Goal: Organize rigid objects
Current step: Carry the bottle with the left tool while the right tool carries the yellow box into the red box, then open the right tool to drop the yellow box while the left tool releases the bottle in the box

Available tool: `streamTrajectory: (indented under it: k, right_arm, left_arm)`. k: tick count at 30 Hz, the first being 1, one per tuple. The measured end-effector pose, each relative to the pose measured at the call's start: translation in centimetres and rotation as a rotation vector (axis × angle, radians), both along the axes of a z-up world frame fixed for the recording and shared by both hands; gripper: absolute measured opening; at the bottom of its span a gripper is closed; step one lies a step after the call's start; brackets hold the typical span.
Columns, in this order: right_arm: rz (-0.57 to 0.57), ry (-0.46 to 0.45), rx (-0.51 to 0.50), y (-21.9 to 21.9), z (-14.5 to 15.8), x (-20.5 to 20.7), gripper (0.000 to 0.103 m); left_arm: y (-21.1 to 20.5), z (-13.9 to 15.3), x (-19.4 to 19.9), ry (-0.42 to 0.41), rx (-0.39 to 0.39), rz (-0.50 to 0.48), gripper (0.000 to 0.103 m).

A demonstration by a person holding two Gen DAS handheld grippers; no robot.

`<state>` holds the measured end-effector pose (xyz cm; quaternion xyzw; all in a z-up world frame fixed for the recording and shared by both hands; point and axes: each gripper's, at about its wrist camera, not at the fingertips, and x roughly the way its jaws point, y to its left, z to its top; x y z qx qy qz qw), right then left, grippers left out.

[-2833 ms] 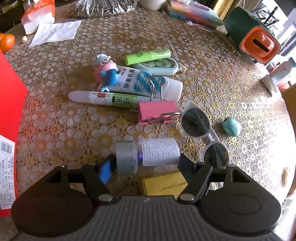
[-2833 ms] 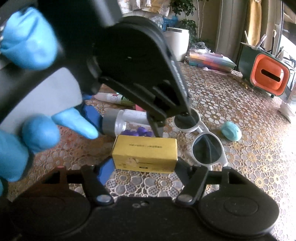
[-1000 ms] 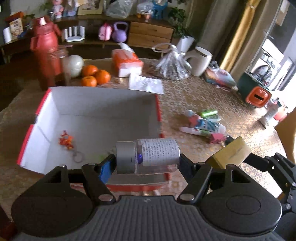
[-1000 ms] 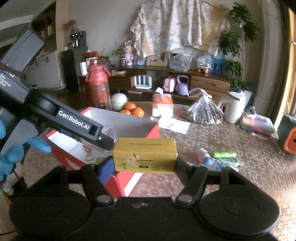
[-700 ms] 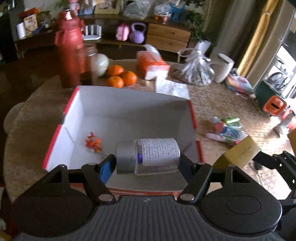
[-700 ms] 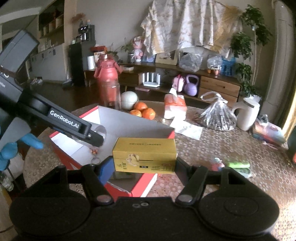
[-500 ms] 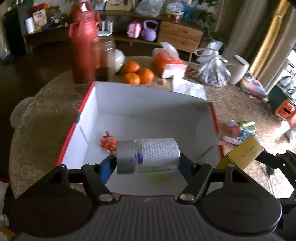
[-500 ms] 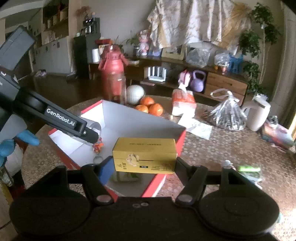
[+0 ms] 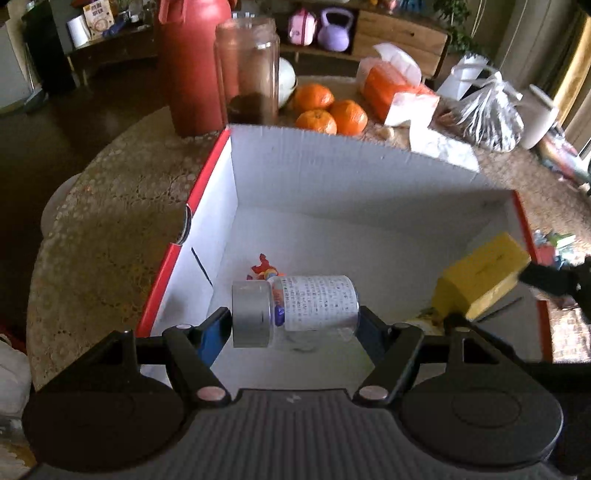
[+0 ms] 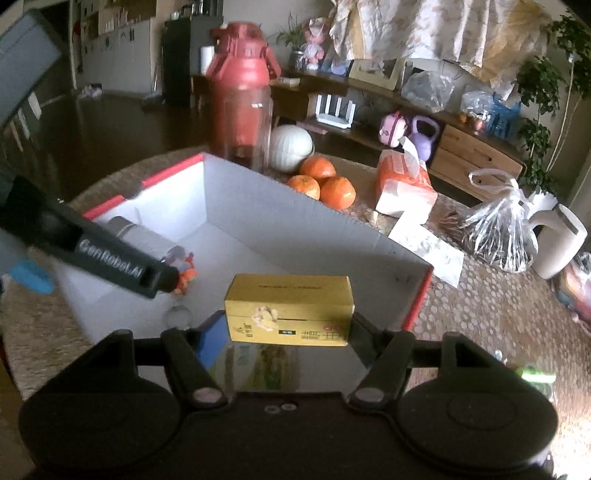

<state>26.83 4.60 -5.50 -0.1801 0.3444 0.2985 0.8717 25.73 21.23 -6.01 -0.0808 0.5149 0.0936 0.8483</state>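
A low wooden sideboard (image 10: pixel 476 155) was seen along the far wall, where a patterned cloth (image 10: pixel 436 33) had been hung above framed pictures. A purple kettlebell (image 10: pixel 424 136) and a white router (image 10: pixel 336 107) were kept on its lower shelf, with leafy plants (image 10: pixel 543 96) placed at its right end. Dark glossy flooring (image 10: pixel 92 125) was lit by daylight, and a black cabinet (image 10: pixel 181 59) was set against the pale back wall.
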Motion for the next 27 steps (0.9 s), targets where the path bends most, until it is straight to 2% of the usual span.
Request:
streamTrajectory:
  k: [7,17,24,27]
  right_arm:
    - [0.017,0.012,-0.084,1.8,-1.7,1.3,0.069]
    - [0.067,0.059,-0.152,3.3,-2.9,1.6,0.069]
    - [0.061,0.086,-0.162,3.3,-3.1,2.0,0.068]
    - [0.065,0.077,-0.153,3.0,-3.0,1.7,0.071]
  left_arm:
    - [0.0,-1.9,1.2,0.053,-0.005,-0.007,0.073]
    - [0.0,-3.5,2.6,0.13,0.004,-0.019,0.073]
    - [0.4,-4.3,3.3,0.168,-0.019,0.003,0.073]
    - [0.6,-4.7,3.5,0.186,-0.027,0.017,0.073]
